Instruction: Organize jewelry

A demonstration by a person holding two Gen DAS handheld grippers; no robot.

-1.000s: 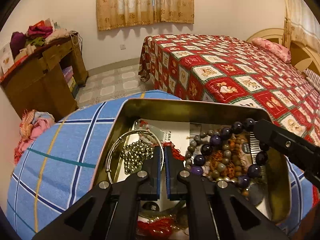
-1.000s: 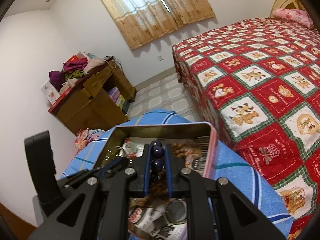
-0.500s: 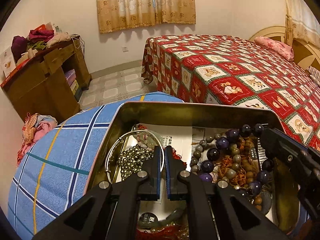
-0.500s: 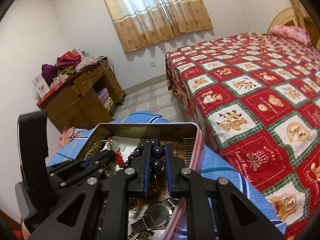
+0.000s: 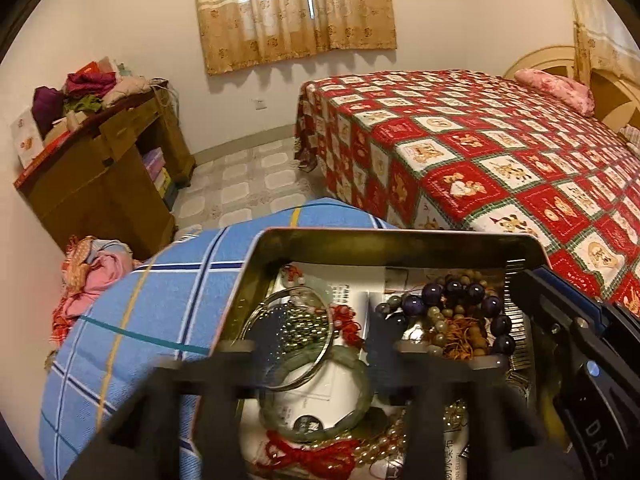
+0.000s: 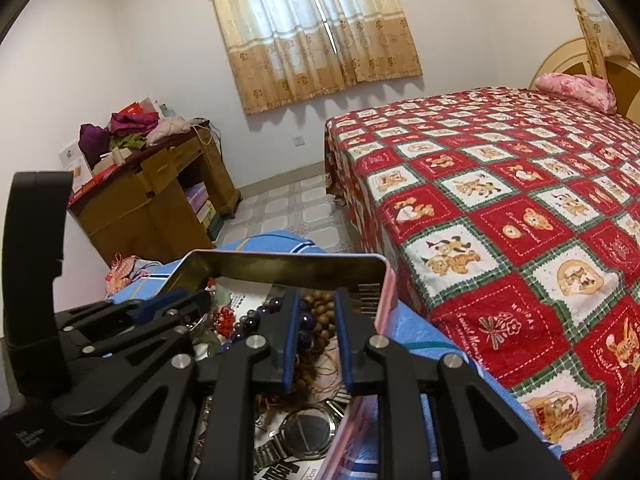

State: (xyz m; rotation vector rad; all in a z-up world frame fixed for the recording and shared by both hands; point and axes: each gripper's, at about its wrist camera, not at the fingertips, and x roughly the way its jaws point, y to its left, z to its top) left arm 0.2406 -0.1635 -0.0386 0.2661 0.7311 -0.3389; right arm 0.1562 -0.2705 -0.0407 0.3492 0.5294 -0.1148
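Note:
An open metal tin point(image 5: 380, 240) sits on a blue checked cloth and holds the jewelry. My left gripper point(image 5: 320, 344) hangs over its left half, blurred, jaws opening wide. A silver bangle point(image 5: 326, 354), a green jade bangle point(image 5: 354, 412) and a strand of metallic beads point(image 5: 296, 320) lie under the gap, untouched. A purple bead bracelet point(image 5: 460, 296) lies in the right half on brown wooden beads point(image 6: 320, 308). My right gripper point(image 6: 318, 332) is over it, jaws opening; the purple beads point(image 6: 306, 320) sit between the blue pads without being pressed.
A watch point(image 6: 308, 436) lies in the tin's near right corner and a red cord point(image 5: 304, 456) at its near edge. The blue cloth point(image 5: 160, 300) falls away on the left. A red quilted bed point(image 5: 480, 152) stands right, a cluttered wooden desk point(image 5: 100, 168) far left.
My left jaws went from shut to wide apart. My right jaws parted and let go of the purple bracelet, which now lies lower in the tin.

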